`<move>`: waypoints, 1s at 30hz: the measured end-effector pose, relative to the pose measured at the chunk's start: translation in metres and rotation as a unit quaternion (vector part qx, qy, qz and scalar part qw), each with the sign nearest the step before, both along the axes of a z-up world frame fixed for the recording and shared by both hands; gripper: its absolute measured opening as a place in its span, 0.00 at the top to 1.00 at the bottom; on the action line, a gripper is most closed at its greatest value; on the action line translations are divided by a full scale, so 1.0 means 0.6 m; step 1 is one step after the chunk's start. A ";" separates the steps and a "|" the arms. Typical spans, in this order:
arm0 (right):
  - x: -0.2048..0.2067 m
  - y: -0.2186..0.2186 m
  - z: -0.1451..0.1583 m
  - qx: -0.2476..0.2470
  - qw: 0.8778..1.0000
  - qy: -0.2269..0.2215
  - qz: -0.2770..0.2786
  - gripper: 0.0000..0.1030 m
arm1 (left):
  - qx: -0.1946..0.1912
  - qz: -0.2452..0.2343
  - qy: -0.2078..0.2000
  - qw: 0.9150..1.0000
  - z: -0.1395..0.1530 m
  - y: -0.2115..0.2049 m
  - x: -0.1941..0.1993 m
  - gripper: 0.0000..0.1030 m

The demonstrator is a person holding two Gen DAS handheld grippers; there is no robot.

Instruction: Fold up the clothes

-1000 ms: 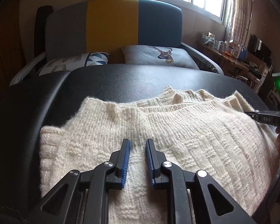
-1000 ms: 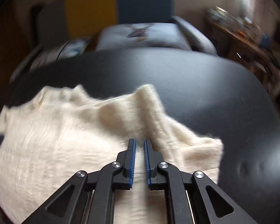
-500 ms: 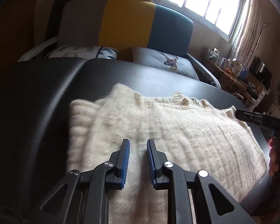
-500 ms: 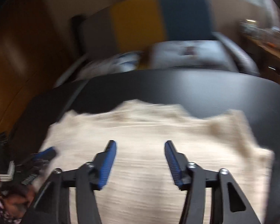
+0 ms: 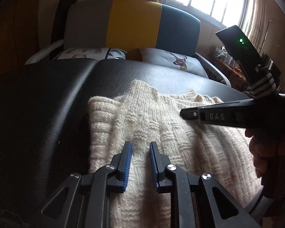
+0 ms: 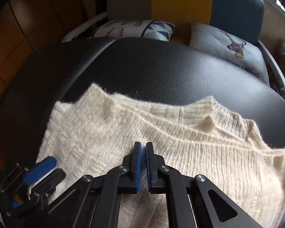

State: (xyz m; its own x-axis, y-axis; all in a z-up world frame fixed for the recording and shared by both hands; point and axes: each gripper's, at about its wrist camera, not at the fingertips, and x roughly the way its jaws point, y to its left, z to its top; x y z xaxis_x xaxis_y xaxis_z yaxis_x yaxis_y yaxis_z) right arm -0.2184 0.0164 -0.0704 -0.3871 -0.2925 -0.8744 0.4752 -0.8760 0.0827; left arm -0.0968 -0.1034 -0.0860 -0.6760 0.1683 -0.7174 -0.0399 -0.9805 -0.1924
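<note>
A cream knit sweater [image 5: 161,133] lies folded on the black worktop [image 5: 57,104], filling the centre and lower right of both views. Its near edge is cut off at the bottom of each frame. The left gripper [image 5: 140,163] is spread, with nothing between its pads, low over the knit. The right gripper [image 6: 143,168] is almost pressed together; knit shows in the narrow gap, but a pinch cannot be confirmed. A hand [image 5: 264,155] shows partly at lower right of the left view.
</note>
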 end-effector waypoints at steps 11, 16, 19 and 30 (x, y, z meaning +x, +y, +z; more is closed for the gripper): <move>-0.025 0.014 -0.026 -0.042 0.998 0.045 -0.019 0.94 | 0.014 0.008 -0.008 1.000 0.011 0.000 -0.007 0.81; -0.021 0.113 0.007 -0.171 0.982 0.023 -0.077 0.89 | 0.007 -0.013 -0.014 1.000 0.026 0.023 -0.040 0.81; 0.000 0.179 0.027 -0.153 0.983 0.045 -0.089 0.89 | -0.028 -0.039 -0.017 0.999 0.033 0.054 -0.079 0.81; -0.050 0.231 -0.045 -0.055 0.994 0.026 -0.094 0.92 | -0.153 -0.063 -0.054 0.985 -0.005 0.117 -0.202 0.78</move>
State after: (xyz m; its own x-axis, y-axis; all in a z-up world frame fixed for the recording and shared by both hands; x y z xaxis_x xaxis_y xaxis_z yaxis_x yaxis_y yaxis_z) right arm -0.2484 0.1548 -0.0976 -0.4883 -0.3036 -0.8182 0.3105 -0.9366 0.1623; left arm -0.2183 -0.0333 -0.0892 -0.5801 0.0119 -0.8145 -0.1611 -0.9818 0.1004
